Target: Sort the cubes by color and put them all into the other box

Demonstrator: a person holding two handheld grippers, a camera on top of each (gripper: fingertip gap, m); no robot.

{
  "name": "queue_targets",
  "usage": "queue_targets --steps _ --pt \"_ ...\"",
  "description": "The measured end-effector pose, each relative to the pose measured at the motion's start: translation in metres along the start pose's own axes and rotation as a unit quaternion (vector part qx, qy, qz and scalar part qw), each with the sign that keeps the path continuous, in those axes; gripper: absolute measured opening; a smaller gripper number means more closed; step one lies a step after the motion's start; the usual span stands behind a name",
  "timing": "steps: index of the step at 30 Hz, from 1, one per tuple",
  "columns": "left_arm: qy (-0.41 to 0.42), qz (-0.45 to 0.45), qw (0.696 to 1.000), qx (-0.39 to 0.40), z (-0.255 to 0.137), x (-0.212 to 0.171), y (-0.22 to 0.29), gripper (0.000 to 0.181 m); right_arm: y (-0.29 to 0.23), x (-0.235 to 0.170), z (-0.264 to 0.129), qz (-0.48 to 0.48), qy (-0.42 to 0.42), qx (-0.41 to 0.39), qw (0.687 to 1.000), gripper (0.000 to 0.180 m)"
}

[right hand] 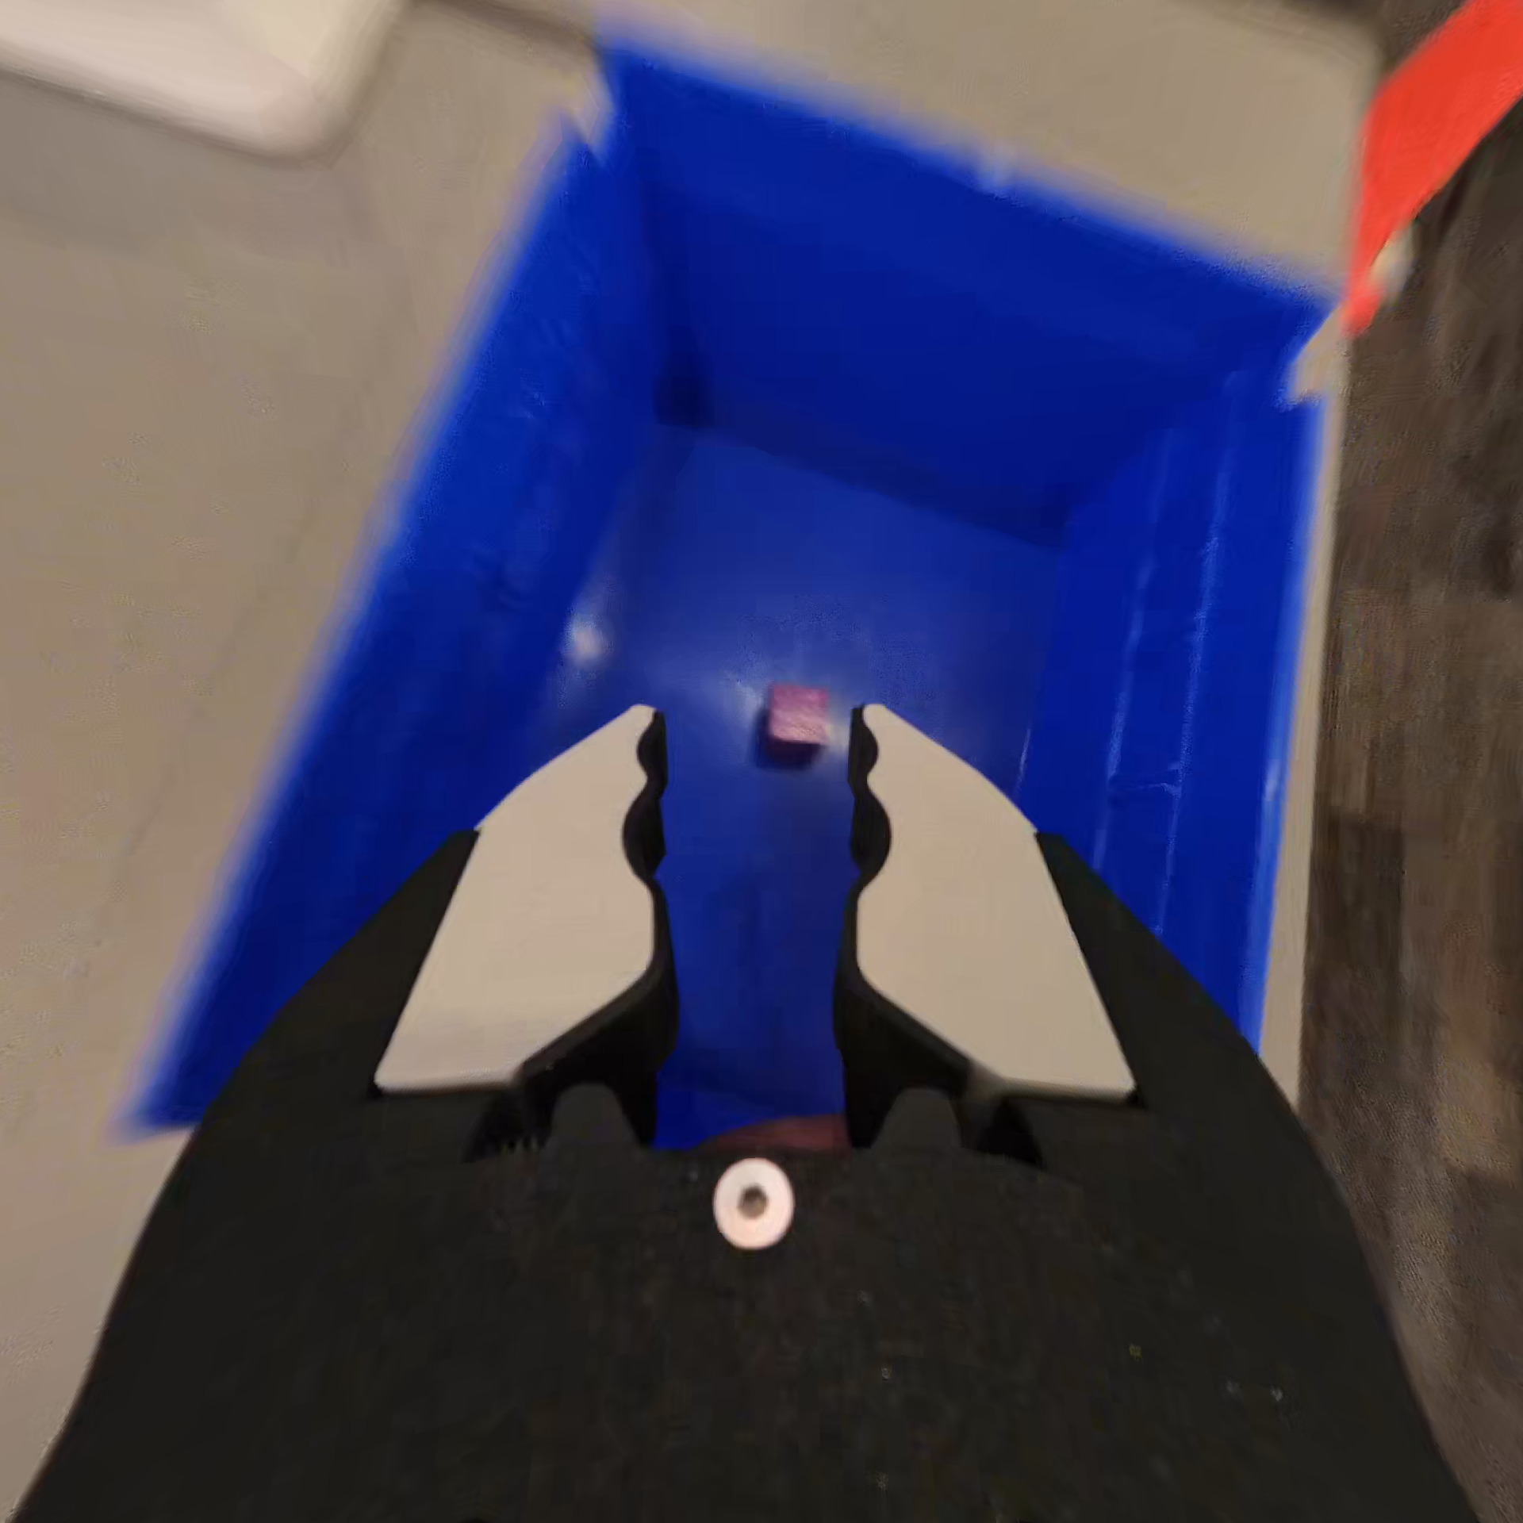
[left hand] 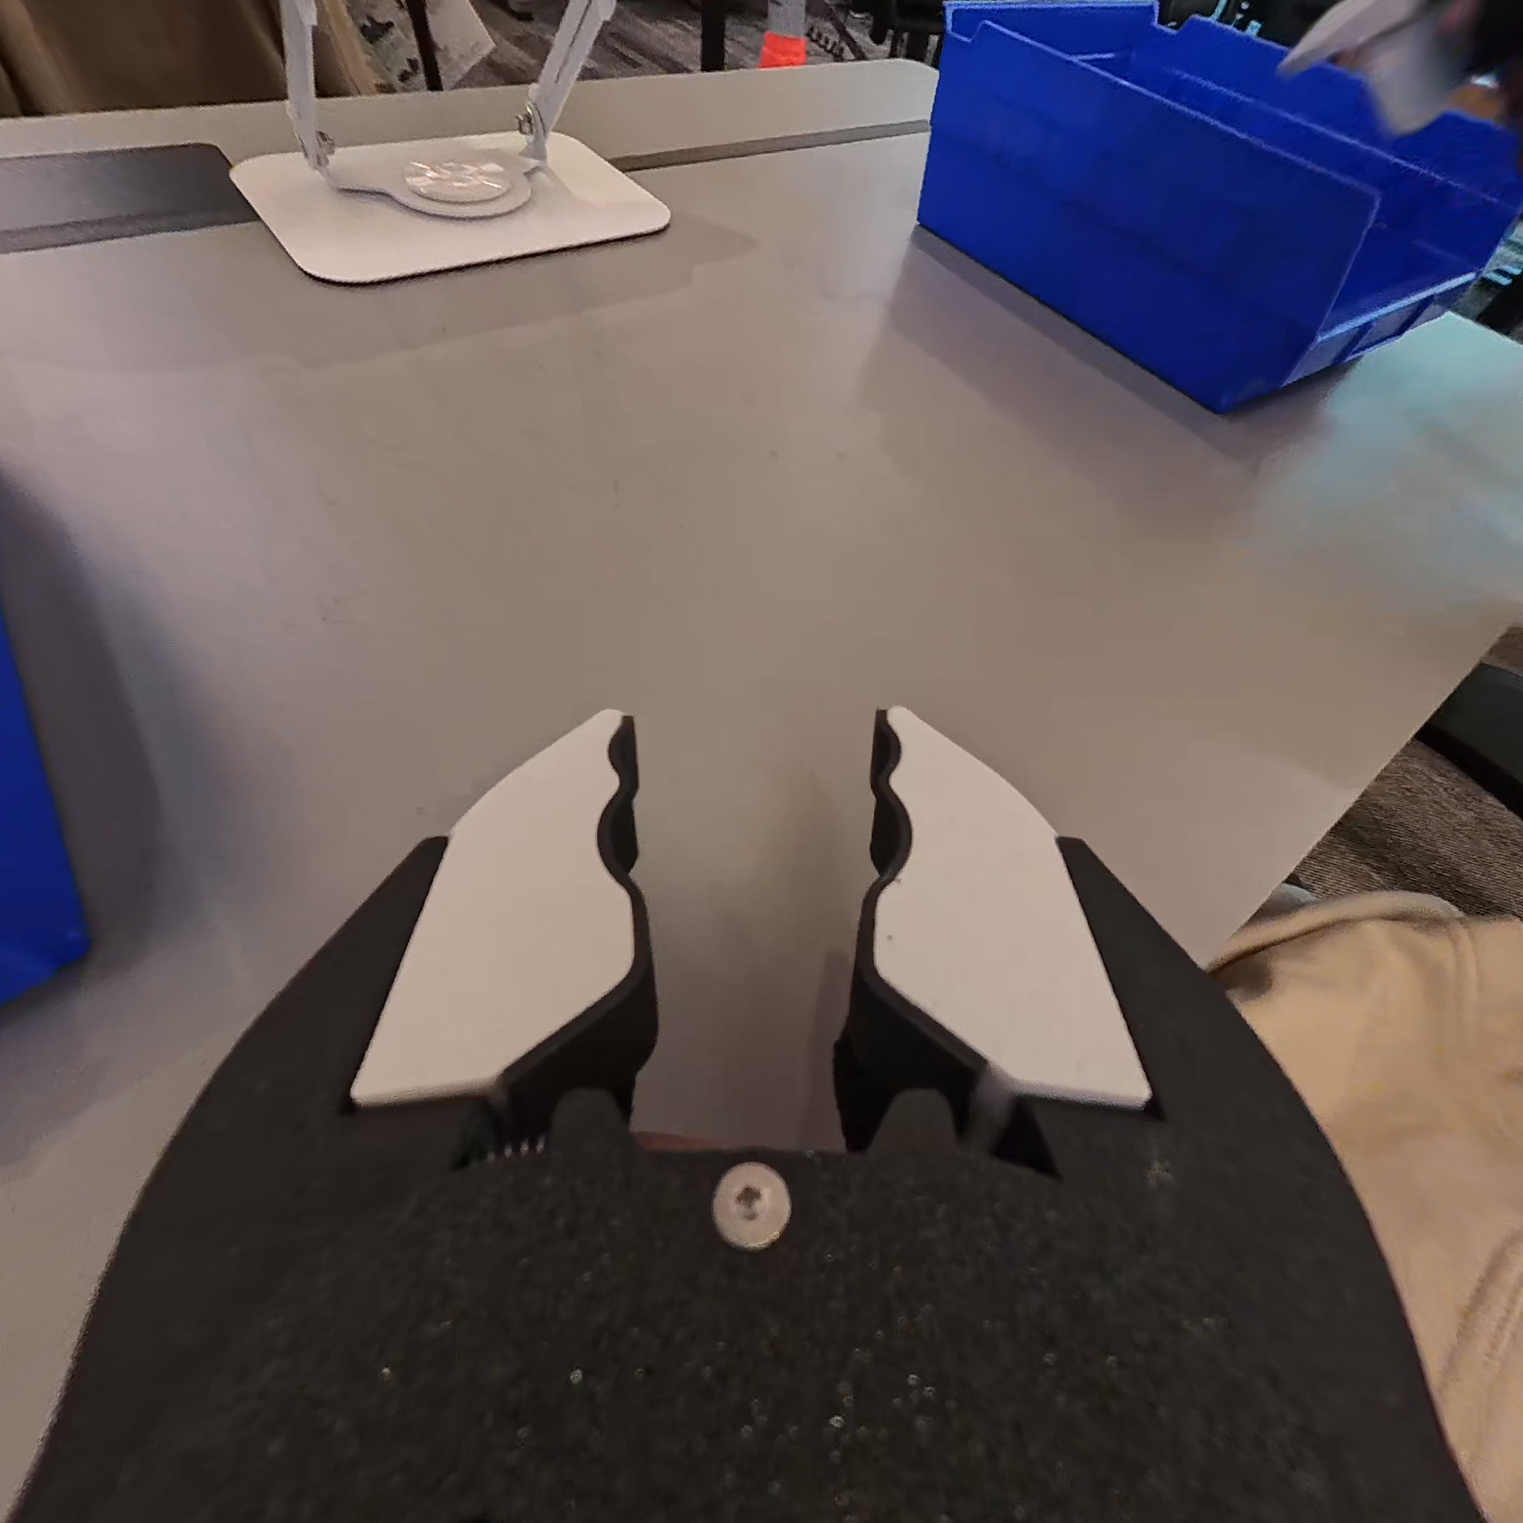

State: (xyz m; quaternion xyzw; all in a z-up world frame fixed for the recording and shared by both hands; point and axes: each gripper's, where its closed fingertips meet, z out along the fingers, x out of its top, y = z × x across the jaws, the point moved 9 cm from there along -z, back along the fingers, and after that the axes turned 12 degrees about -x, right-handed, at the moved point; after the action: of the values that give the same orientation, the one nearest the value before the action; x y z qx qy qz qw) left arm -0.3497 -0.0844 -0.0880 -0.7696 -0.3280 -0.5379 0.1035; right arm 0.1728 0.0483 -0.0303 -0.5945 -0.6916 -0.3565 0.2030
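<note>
Right wrist view: purple cube (right hand: 796, 725) in blue box (right hand: 865, 395)

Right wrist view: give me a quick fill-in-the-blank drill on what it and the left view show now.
1. The right gripper hangs open above a ____ box.
2. The one cube on that box's floor is ____.
3. The left gripper holds ____ between its fingers.
4. Below the left gripper lies the bare grey ____.

Missing words: blue; purple; nothing; table

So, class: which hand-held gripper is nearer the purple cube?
Right. The right hand-held gripper hangs open over the blue box holding the purple cube; the left hand-held gripper hovers over bare table.
</note>
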Motion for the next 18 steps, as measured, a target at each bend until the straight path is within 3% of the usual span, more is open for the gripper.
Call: queue_targets --steps 2,5,7,9,18 --pt "0.004 0.004 1.0 0.015 -0.001 0.001 -0.001 0.054 -0.03 -0.002 -0.061 0.046 0.146 0.036 0.988 0.042" --pt "0.009 0.003 0.999 0.04 -0.001 0.0 -0.002 0.053 -0.116 -0.041 -0.122 0.114 0.288 0.21 0.927 0.031" --pt "0.01 0.004 0.999 0.049 -0.001 -0.001 -0.002 0.053 -0.175 -0.074 -0.128 0.15 0.281 0.315 0.894 0.033" --pt "0.007 0.01 0.998 0.055 -0.001 -0.002 0.0 0.054 -0.215 -0.095 -0.121 0.158 0.241 0.359 0.888 0.04" --pt "-0.003 0.008 0.999 0.047 -0.007 -0.006 0.004 0.054 -0.243 -0.106 -0.112 0.098 0.238 0.337 0.906 0.036"
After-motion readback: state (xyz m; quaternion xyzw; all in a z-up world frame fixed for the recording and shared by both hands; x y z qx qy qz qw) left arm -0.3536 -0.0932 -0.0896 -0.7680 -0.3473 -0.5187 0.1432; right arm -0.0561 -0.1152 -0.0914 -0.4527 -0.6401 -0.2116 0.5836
